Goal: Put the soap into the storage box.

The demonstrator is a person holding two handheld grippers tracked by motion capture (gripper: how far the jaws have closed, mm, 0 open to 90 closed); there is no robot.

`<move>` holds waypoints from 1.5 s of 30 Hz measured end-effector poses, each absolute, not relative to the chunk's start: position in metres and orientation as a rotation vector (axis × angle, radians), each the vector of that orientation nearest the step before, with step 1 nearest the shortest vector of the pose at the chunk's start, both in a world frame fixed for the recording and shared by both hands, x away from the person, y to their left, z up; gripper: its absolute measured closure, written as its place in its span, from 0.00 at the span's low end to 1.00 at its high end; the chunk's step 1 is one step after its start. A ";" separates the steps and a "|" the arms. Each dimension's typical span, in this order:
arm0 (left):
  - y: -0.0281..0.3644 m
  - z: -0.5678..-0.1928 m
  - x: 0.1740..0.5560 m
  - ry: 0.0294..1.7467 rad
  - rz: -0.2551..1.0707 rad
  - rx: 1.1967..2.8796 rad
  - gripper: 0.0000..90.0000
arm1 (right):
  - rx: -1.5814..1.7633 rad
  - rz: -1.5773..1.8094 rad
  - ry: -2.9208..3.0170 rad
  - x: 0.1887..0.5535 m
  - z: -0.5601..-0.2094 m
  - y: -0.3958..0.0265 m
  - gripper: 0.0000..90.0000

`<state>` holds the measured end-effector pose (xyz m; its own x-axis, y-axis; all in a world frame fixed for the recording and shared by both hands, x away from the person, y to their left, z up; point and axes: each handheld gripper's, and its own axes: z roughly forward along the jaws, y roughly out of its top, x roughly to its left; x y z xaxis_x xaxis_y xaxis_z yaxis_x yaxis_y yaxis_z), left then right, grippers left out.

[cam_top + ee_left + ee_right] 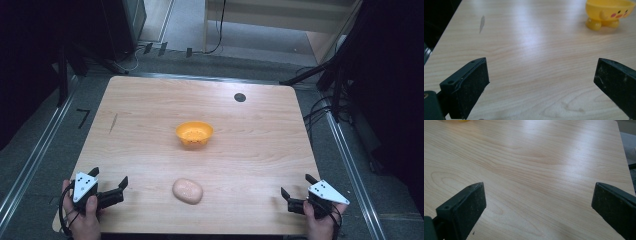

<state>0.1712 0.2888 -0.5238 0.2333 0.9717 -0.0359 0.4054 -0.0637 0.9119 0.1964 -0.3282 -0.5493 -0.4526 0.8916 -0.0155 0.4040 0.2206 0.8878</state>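
At the lower left of the high view the left gripper (108,177) is held with its jaws spread wide and empty; at the lower right the right gripper (298,186) is likewise wide open and empty. Between them, low centre, a smooth pale-pink rounded lump (188,191) lies on the wooden table (150,125). Farther up, mid-frame, stands a yellow-orange bowl (194,133) with stubby feet and pink cheek marks.

Item one: I logged a yellow bowl (194,133), upright on stubby feet, a face printed on its side, mid-table. Item two: a pale pinkish oval lump (188,191) lay nearer me, well apart from it.
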 end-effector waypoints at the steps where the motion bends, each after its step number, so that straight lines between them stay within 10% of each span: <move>1: 0.290 -0.524 0.172 1.305 0.799 1.616 0.01 | 1.190 1.178 1.961 0.196 -0.549 -0.328 0.00; 45: 0.180 -0.502 0.238 0.402 0.297 2.551 0.00 | 1.186 1.200 1.967 0.196 -0.549 -0.329 0.00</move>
<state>0.2382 0.1798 -0.5021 0.9313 0.3408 0.1283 0.2230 -0.8123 0.5390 0.1957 -0.3289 -0.5491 -0.4645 0.8856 -0.0046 0.4011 0.2150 0.8905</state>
